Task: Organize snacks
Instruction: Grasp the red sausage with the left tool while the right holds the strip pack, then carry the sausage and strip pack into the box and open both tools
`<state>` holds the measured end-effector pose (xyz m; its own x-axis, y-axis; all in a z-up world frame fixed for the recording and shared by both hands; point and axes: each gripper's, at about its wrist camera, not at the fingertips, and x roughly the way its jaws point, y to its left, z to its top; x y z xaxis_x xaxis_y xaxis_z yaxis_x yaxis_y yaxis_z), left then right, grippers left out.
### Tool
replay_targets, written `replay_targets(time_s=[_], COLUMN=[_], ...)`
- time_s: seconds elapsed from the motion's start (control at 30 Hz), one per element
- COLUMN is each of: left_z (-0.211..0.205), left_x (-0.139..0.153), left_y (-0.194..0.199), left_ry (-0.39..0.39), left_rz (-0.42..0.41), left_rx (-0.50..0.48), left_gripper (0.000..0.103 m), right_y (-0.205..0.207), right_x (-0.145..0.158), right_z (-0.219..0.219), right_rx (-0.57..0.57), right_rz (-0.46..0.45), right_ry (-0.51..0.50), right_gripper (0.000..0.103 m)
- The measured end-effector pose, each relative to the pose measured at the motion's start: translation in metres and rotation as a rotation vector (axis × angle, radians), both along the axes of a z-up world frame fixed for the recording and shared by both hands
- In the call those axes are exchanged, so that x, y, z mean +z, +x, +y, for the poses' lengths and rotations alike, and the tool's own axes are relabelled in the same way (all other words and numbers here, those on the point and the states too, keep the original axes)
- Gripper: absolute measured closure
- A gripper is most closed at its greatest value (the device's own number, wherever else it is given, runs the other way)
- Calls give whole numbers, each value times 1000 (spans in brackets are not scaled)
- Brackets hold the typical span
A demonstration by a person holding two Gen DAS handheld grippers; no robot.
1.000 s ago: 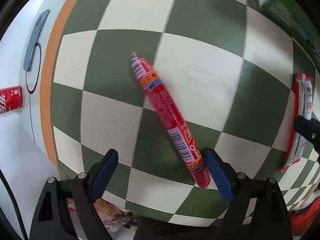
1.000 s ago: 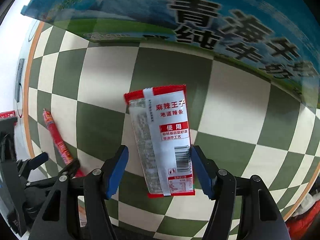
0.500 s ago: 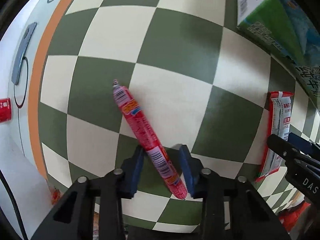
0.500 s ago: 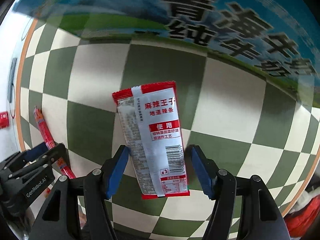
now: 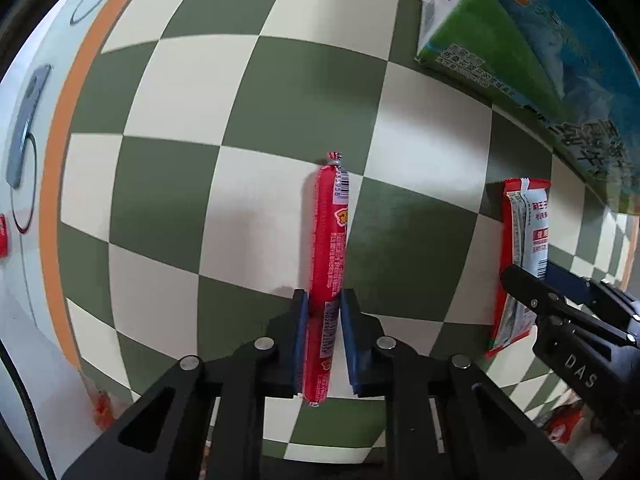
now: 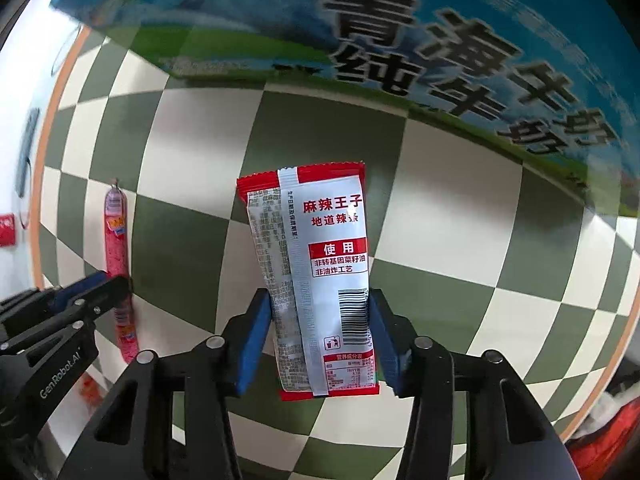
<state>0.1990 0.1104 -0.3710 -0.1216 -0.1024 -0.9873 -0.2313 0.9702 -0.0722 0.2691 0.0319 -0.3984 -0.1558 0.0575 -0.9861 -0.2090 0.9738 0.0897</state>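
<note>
Pick-up step: left tool [image 5: 324, 344] pinches the sausage stick [image 5: 329, 264] at its near end. Right tool [image 6: 320, 340] closing around the snack packet [image 6: 316, 280], pads at its edges. Next: lift both toward the box [image 6: 400, 40] ahead.

Both views are evenly lit and pretty bright, soft daylight feel, no harsh hotspots. On the checkered mat [image 5: 168, 184] shadows are faint: a soft grey smudge just right of the sausage stick [image 5: 329, 264] and a darker patch right under it near its lower end. Heavy fisheye warp, the mat's squares bulge in the middle and squash toward the black corners of each frame. The milk carton [image 6: 420, 40] above the spicy snack packet [image 6: 320, 280] is smeared, its big lettering ghosted, while the packet's own print is crisp. In the right wrist view the sausage stick looks washed out and soft near the frame edge.
</note>
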Motion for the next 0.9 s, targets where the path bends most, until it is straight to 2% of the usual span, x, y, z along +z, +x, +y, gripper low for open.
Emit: replay_targets(time_s=[0.17,0.23,0.3,0.37,0.43,0.53,0.6,0.73,0.9], left_z=[15,23,28,29,35,27,19,8,8], left_x=[-8,-16,-17,-18,-20,-14,-13,-1,14], left_y=[-7,-11,-11,-10,-16,-7,-9,-5,-17], left_ry=[-79,-135,-173,-187,-181,-110,-99,-80,-77], left_rz=[12,52,55,62,63,65,64,62,46], left_rx=[47,92,120,131,128,90,88,83,66], left_gripper=[85,75,70,70,72,87,87,87,88], right_y=[11,14,22,30,35,37,34,21,11], right_x=[3,3,2,2,4,6,-6,-1,-3], right_z=[-13,-18,-30,-33,-35,-31,-30,-15,-21], right_rx=[-53,-70,-93,-97,-93,-68,-56,-21,-42], right_rz=[31,46,64,79,82,70,60,22,13], right_ry=[51,64,82,88,88,75,68,36,67], right_gripper=[54,52,50,47,45,44,45,54,59])
